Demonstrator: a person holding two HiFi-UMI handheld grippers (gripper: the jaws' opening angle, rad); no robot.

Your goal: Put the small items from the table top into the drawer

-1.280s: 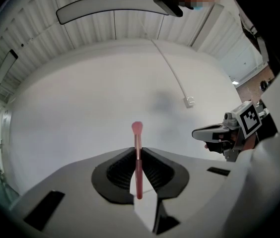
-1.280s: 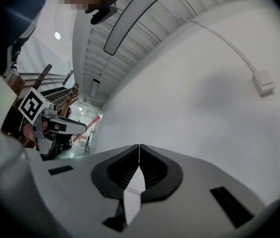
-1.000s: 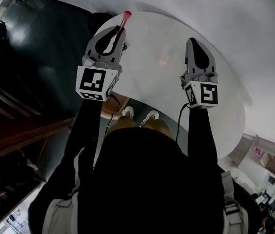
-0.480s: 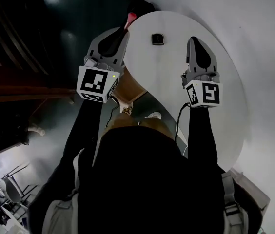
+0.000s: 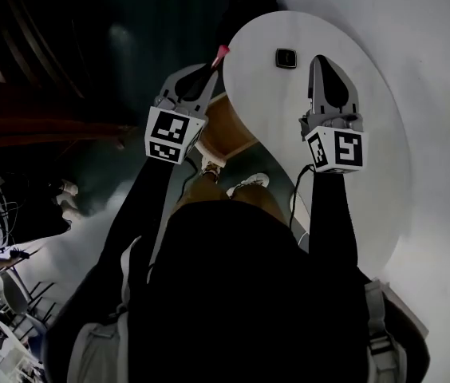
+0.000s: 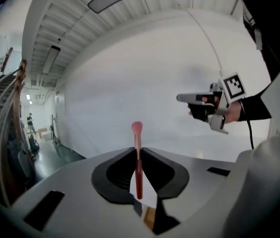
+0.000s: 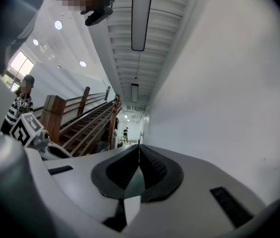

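- The left gripper (image 5: 209, 75) (image 6: 137, 151) is clamped on a thin pink brush (image 5: 220, 54) (image 6: 137, 129), whose head sticks out past the jaw tips.
- In the head view the brush sits at the left edge of the white table (image 5: 373, 142), just above the open wooden drawer (image 5: 229, 130).
- The right gripper (image 5: 321, 61) (image 7: 139, 150) has its jaws together with nothing between them, and is held over the table.
- A dark square item (image 5: 286, 57) lies on the table between the two grippers.

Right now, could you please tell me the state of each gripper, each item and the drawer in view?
left gripper: shut on the pink-tipped stick.
pink-tipped stick: gripped, its tip reaching out past the jaws.
right gripper: shut, empty, over the table.
dark square item: lying on the table, untouched.
drawer: open, brown inside showing.
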